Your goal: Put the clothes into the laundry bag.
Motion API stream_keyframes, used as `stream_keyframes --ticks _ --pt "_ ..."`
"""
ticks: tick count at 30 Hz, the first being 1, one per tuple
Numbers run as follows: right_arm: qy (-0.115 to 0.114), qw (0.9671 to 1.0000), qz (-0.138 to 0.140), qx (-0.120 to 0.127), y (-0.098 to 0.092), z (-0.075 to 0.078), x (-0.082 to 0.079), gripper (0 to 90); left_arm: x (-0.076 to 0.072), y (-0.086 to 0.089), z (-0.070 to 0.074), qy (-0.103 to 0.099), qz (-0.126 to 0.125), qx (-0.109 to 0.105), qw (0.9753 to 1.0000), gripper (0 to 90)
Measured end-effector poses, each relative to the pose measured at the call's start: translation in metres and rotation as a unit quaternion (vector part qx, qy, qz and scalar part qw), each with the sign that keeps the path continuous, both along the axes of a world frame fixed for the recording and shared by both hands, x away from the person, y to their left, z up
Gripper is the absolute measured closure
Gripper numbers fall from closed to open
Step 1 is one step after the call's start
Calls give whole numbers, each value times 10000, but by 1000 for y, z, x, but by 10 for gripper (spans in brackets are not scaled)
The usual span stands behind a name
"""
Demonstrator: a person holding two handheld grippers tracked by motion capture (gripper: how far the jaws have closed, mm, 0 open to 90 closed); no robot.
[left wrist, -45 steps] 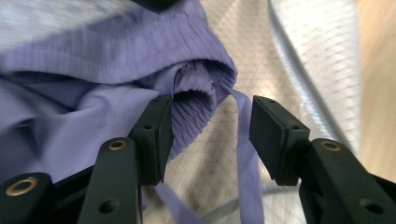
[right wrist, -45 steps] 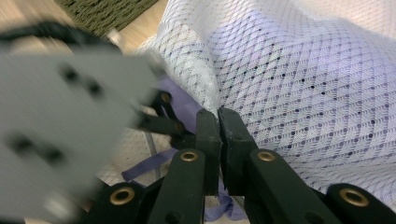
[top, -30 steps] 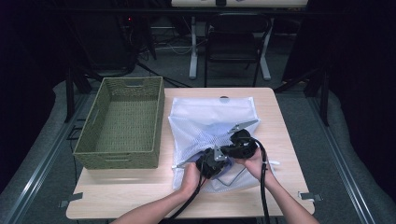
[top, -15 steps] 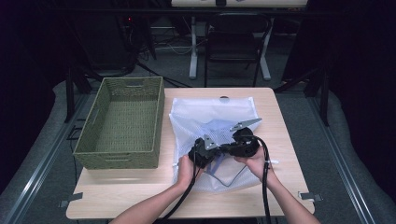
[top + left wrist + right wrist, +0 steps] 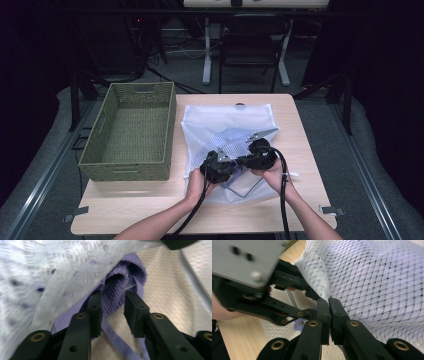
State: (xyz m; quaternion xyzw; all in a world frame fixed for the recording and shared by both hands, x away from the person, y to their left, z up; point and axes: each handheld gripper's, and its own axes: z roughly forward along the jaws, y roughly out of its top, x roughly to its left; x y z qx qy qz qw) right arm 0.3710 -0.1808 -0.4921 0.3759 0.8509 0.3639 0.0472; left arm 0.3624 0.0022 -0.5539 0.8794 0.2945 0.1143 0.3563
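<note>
White mesh laundry bag (image 5: pixel 225 130): lying on the table (image 5: pixel 300 150), just right of the green woven basket (image 5: pixel 131 131). Right tongs (image 5: pixel 329 305): pressing together, pinching the bag's mesh edge. Left tongs (image 5: pixel 113 305): standing spread inside the bag's opening, with folded lilac cloth (image 5: pixel 117 287) sitting between them; whether they are touching it cannot be told.

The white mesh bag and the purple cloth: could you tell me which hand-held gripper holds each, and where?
Right hand-held gripper pinches the mesh bag at its edge; left hand-held gripper straddles a fold of the purple cloth.
</note>
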Motion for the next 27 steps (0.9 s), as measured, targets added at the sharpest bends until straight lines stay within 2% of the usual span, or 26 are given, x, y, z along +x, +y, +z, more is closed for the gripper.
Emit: stream_keyframes --ticks 3,9,12,14,16,17,20,21,24,25,26,27 --pt "-4 10000 -12 -3 -1 1 0 881 -4 7 13 -28 31 -35 10000 538" --pt "-19 10000 -23 18 -1 2 -1 881 -9 17 22 -36 -7 -36 10000 519" --pt "-13 10000 -11 22 -1 2 -1 881 -9 19 16 3 -42 158 9999 508" --pt "0 10000 -13 9 0 1 -1 880 -8 17 7 104 -54 286 9995 502" --pt "6 10000 3 -4 0 0 0 880 -6 12 -3 115 -20 476 9988 505" --pt "6 10000 3 -4 0 0 0 880 -6 12 -3 115 -20 476 9988 517" --pt "51 10000 43 -31 3 -2 -1 880 1 6 -16 96 92 606 9981 558" --pt "53 10000 44 -29 3 -2 -1 880 2 5 -17 57 170 536 9984 566" --pt "47 10000 64 -28 4 -2 -1 880 4 2 -18 -57 192 554 9983 618" --pt "39 10000 66 -22 4 -1 -1 880 4 1 -18 -140 220 548 9982 669" --pt "45 10000 65 13 4 -1 -2 880 4 0 -19 -199 231 532 9981 798" --pt "45 10000 65 13 4 -1 -2 880 5 -1 -20 -205 250 507 9982 798"
